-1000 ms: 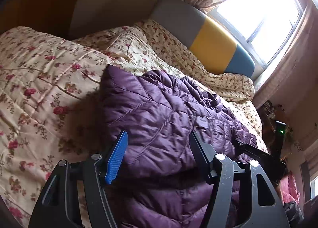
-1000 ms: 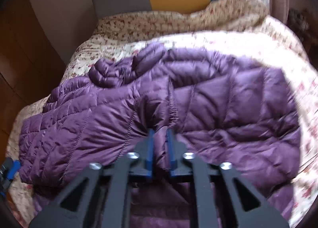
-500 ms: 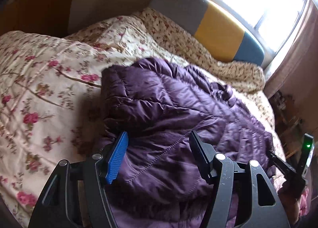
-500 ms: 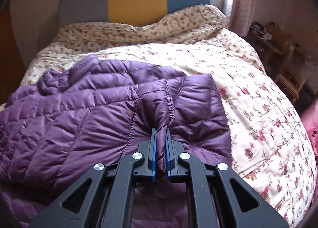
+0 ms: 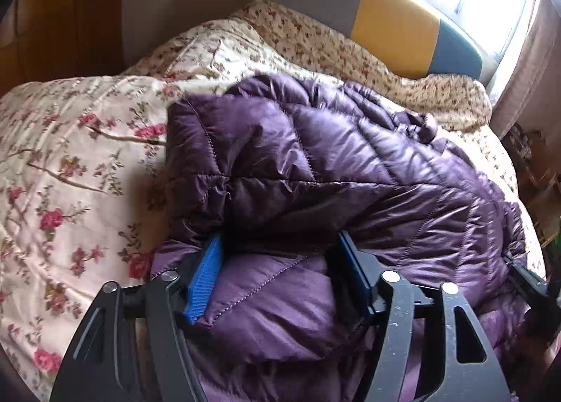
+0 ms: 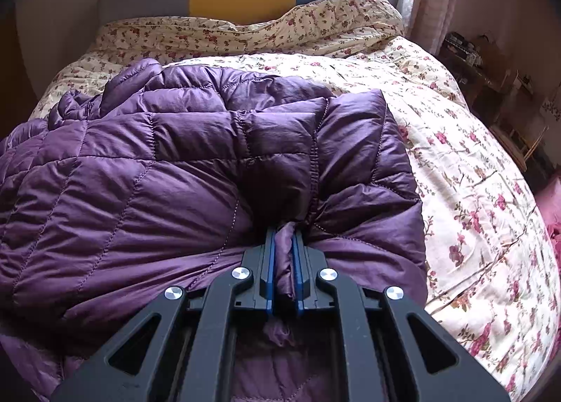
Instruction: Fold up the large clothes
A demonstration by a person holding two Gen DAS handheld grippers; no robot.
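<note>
The right tool (image 6: 282, 261) is clamped on a pinch of the puffy, quilted purple down jacket (image 6: 175, 170), which lies spread across the floral-quilted bed (image 6: 473, 191) with one panel already doubled over. The left tool (image 5: 280, 272) stands wide, its jaws having just been opening; the jacket's thick folded edge sits between the blue pads (image 5: 205, 276), but whether they still press on it I cannot tell. The fold looks to be at the laying-down stage (roughly midway, I would judge). Next, the right tool should let go and both should reach for a fresh edge.
</note>
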